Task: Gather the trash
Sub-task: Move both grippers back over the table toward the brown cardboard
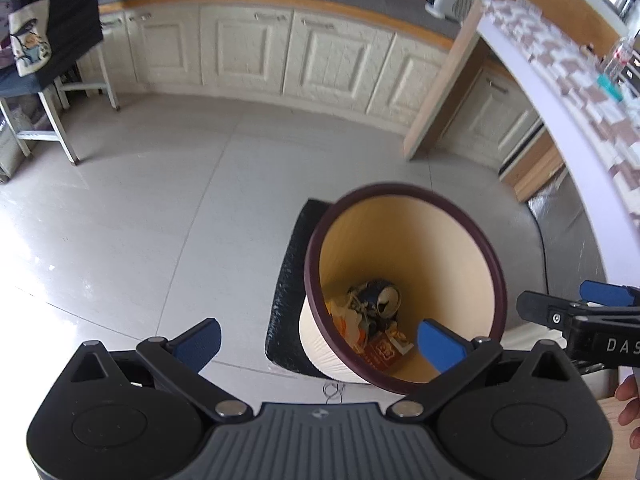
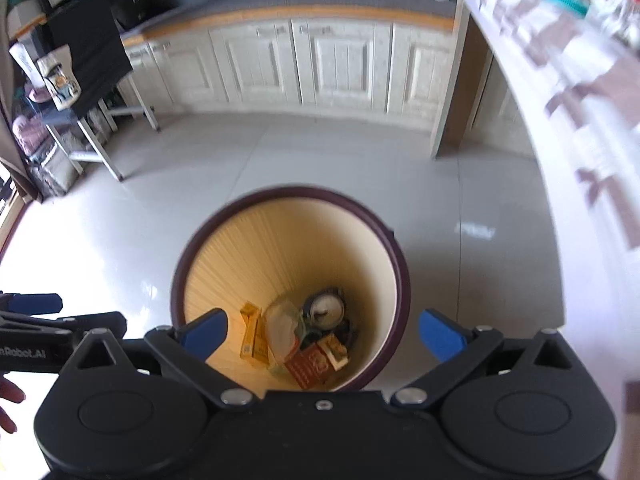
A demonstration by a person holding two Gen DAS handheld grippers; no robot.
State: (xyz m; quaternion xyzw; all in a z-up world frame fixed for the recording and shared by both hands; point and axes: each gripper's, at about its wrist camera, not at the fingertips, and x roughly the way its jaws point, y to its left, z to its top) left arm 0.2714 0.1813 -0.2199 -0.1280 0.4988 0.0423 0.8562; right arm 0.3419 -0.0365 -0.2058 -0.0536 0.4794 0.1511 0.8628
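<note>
A cream trash bin [image 1: 404,190] with a dark maroon rim stands on the tiled floor. In it lie a crushed can [image 1: 386,300], orange boxes and a red packet [image 1: 382,350]. My left gripper [image 1: 320,340] hovers open and empty over the bin's near left side. My right gripper [image 1: 568,300] shows at the right edge. In the right wrist view the bin [image 2: 288,192] is straight below, holding the can [image 2: 326,308], an orange box [image 2: 252,332], a clear wrapper and the red packet [image 2: 308,364]. My right gripper [image 2: 322,336] is open and empty above the bin's mouth. My left gripper [image 2: 68,312] is at the left edge.
A black mat [image 1: 288,280] lies under the bin. Cream cabinets [image 1: 280,52] line the far wall. A counter with a patterned cloth [image 1: 560,80] curves along the right. A white-legged stool [image 1: 40,92] with dark fabric stands at the left. Open tiled floor [image 1: 140,220] lies left of the bin.
</note>
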